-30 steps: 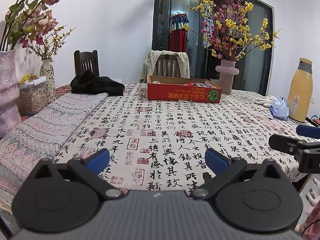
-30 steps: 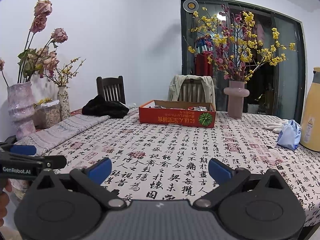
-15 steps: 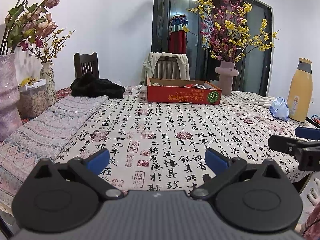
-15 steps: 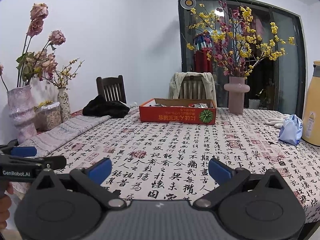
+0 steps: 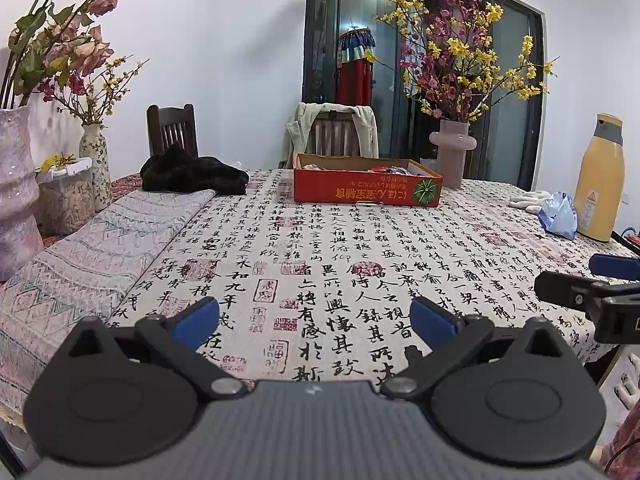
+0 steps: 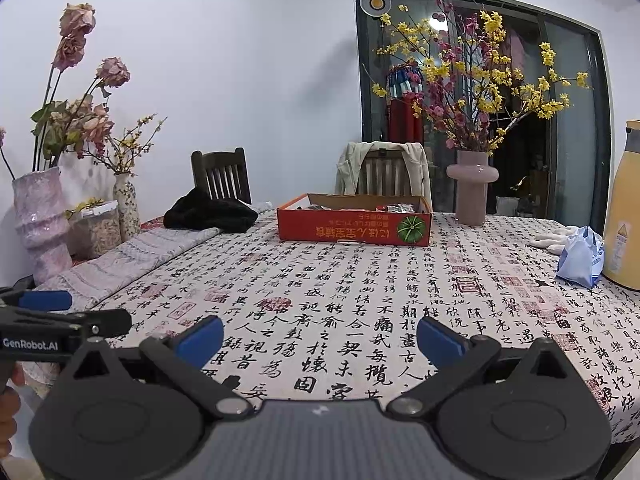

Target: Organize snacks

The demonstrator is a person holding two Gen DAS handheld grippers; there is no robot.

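A shallow red cardboard box (image 5: 366,190) (image 6: 354,226) with several wrapped snacks inside sits at the far side of the table. Both grippers hover over the table's near edge, far from the box. My left gripper (image 5: 315,322) is open with nothing between its blue pads. My right gripper (image 6: 320,338) is open and empty too. Each gripper shows at the edge of the other's view: the right one's fingers (image 5: 576,286) at the right, the left one's fingers (image 6: 60,320) at the left. A blue-white snack bag (image 5: 558,214) (image 6: 580,256) lies at the right.
The table wears a calligraphy-print cloth (image 5: 320,248) and a patterned runner (image 5: 100,248) on the left. A black garment (image 5: 192,172), a pink vase with branches (image 5: 454,152), a yellow thermos (image 5: 600,184), white gloves (image 5: 530,200) and vases at left (image 6: 40,224) stand around. Chairs stand behind.
Both grippers have lowered slightly and edged toward the table; both stay open and empty. Nothing on the table has moved.
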